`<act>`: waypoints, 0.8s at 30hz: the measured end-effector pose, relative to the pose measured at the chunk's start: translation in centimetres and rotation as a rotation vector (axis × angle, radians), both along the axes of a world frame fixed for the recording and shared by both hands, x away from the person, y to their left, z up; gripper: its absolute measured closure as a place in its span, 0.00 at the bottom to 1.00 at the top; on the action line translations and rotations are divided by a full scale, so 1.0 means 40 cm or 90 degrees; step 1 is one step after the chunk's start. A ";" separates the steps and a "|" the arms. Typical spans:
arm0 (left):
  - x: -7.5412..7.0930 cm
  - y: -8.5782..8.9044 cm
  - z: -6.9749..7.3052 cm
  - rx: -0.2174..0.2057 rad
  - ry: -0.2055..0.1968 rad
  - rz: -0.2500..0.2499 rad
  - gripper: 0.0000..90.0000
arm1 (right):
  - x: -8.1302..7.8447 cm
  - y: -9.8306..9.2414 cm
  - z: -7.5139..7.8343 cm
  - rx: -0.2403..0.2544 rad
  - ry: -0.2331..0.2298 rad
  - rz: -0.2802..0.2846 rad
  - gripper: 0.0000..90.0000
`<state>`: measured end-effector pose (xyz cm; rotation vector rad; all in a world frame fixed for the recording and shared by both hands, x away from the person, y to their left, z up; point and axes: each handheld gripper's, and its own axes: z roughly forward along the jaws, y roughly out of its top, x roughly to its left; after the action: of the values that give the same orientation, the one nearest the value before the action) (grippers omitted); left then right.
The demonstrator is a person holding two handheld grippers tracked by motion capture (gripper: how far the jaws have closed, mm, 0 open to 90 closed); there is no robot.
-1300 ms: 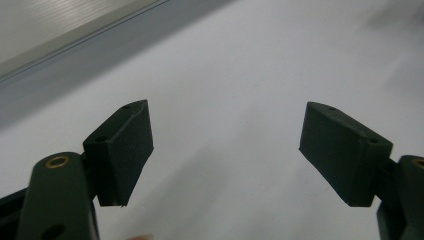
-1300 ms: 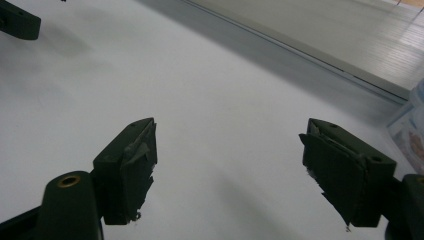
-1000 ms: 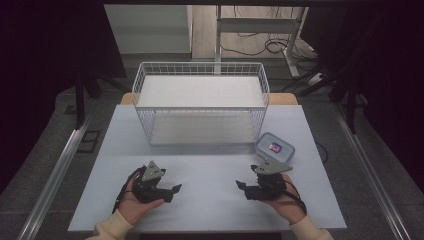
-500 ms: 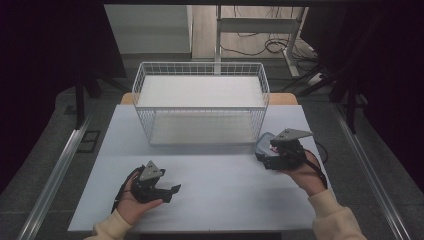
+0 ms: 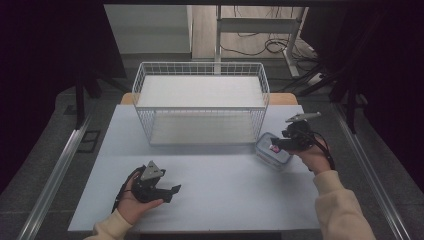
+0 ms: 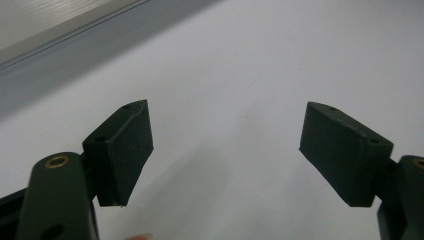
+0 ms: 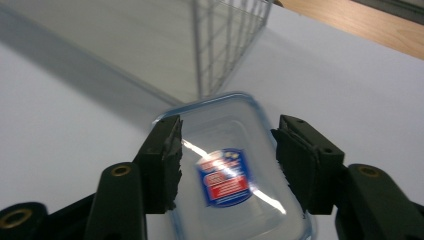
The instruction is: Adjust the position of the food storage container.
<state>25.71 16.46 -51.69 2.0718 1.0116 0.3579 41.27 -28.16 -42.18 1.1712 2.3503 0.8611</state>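
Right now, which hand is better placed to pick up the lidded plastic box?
Right. The right tool hangs just above the box, jaws either side; the left tool sits far off, over bare table.

I see a clear, glossy plastic container with a shiny printed label on its lid. Beyond it, at twelve o'clock, stands a white-coated wire basket. The table looks smooth, matt and pale, with a bare wood edge. My gripper pads look like matt black rubber.
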 end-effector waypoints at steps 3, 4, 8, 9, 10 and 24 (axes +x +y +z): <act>0.000 0.000 0.000 0.001 0.000 -0.001 0.23 | 0.024 -0.003 -0.003 -0.011 0.006 -0.003 0.55; 0.000 0.001 0.000 0.000 0.000 -0.001 0.23 | 0.039 -0.006 -0.006 -0.014 0.010 -0.006 0.57; 0.002 0.003 -0.002 0.001 0.002 0.000 0.23 | 0.085 -0.018 -0.016 -0.033 0.026 -0.018 0.69; 0.003 0.003 -0.003 0.002 0.003 0.000 0.23 | 0.099 -0.024 -0.021 -0.035 0.035 -0.023 0.74; 0.003 0.003 -0.003 0.002 0.003 0.000 0.23 | 0.119 -0.032 -0.029 -0.039 0.046 -0.028 0.82; 0.005 0.004 -0.005 0.005 0.006 0.000 0.23 | 0.173 -0.015 -0.099 -0.167 0.087 0.034 0.99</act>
<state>25.90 16.63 -51.89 2.0823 1.0168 0.3518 48.19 -28.74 -46.15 1.0918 2.5205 0.4815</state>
